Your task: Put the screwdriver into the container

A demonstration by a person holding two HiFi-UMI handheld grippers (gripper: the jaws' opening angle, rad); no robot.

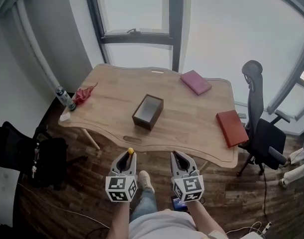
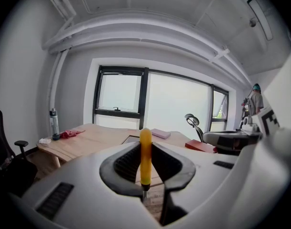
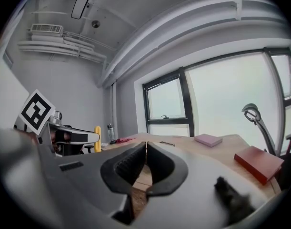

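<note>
The container (image 1: 148, 112) is a dark brown open box standing in the middle of the wooden table (image 1: 191, 123). My left gripper (image 1: 128, 156) hangs in front of the table's near edge, shut on the screwdriver (image 1: 130, 151). Its yellow handle (image 2: 145, 156) stands upright between the jaws, with the metal shaft pointing down. The box's rim (image 2: 130, 139) shows just behind the handle. My right gripper (image 1: 178, 156) is level with the left one, a little to its right, also short of the table. Its jaws (image 3: 145, 145) are shut with nothing between them. The yellow handle (image 3: 96, 138) shows at the left of the right gripper view.
A pink book (image 1: 195, 81) lies at the table's far right and a red book (image 1: 232, 127) at its right edge. A bottle (image 1: 65, 98) and a red cloth (image 1: 83, 94) sit at the left corner. An office chair (image 1: 258, 123) stands at the right, a black chair (image 1: 22, 153) at the left.
</note>
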